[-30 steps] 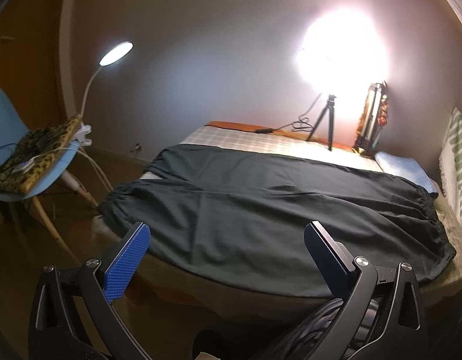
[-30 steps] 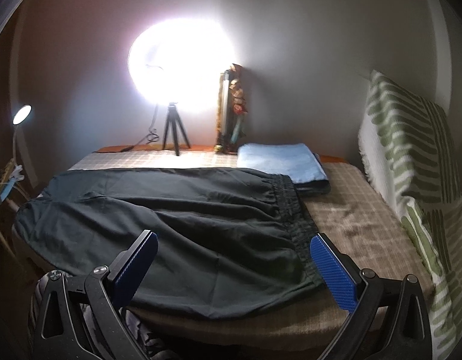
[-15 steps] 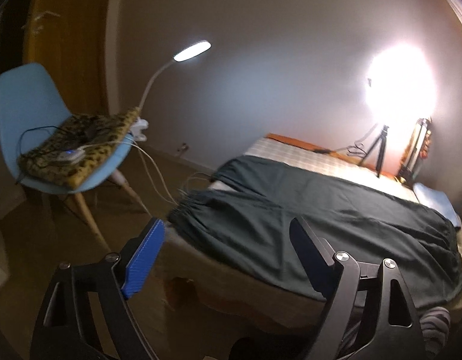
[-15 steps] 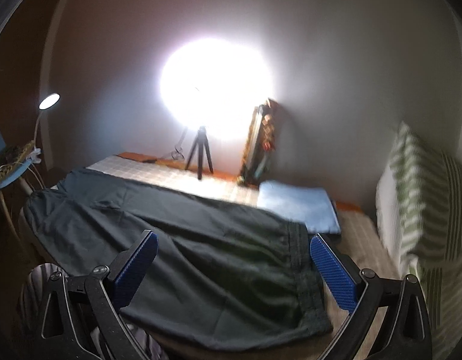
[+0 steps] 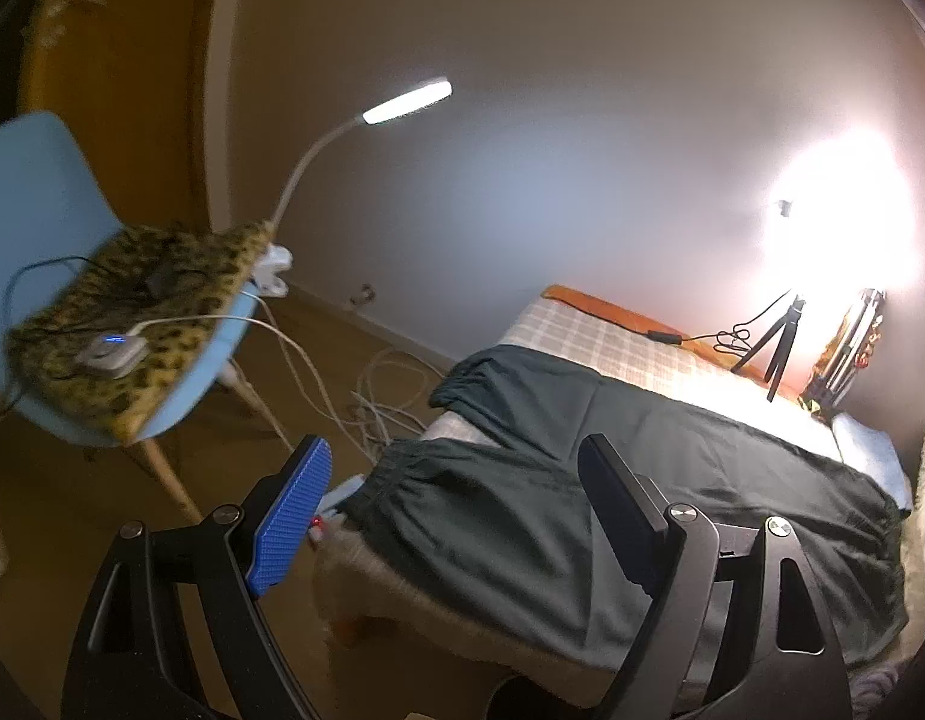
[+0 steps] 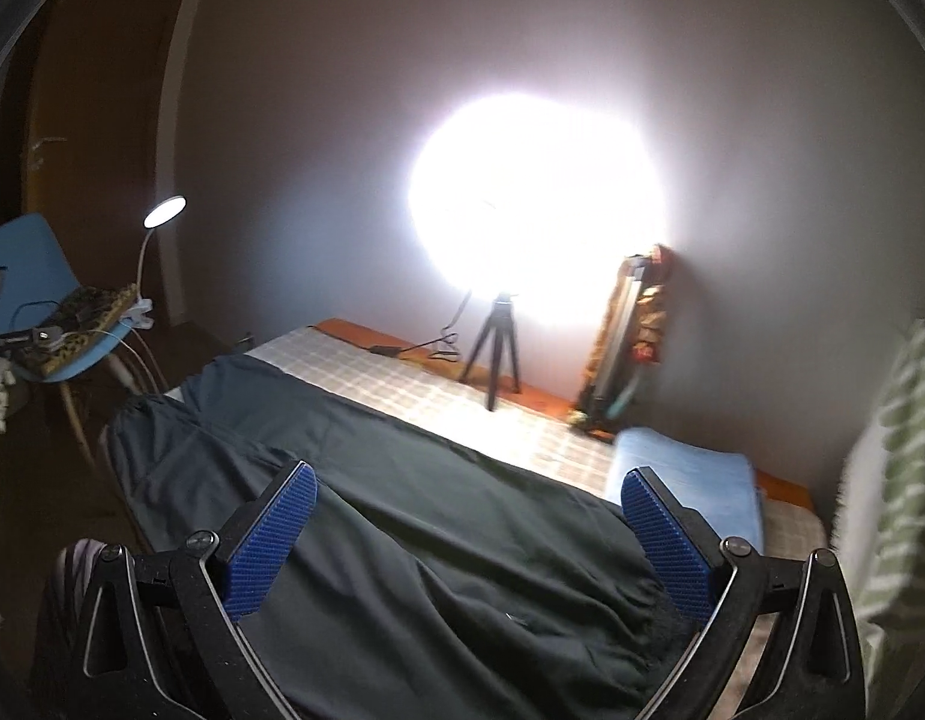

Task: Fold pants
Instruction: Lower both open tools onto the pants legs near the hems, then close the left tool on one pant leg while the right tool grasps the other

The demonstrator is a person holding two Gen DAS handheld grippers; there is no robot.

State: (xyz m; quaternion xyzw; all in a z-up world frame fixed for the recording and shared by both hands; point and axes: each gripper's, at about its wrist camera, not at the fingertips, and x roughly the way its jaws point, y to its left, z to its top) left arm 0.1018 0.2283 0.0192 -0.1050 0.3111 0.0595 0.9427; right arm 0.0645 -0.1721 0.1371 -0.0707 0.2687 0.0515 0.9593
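Across the checked bed the dark pants lie flat and unfolded, both the left gripper and the right gripper hovering wide and empty, so the approach likely continues toward cuffs and waistband.

A dim bedroom with plain pale walls; a bed in a checked sheet along the wall; a glaring light on a small tripod; a blue chair with a clip-on lamp; cables on the brown floor.
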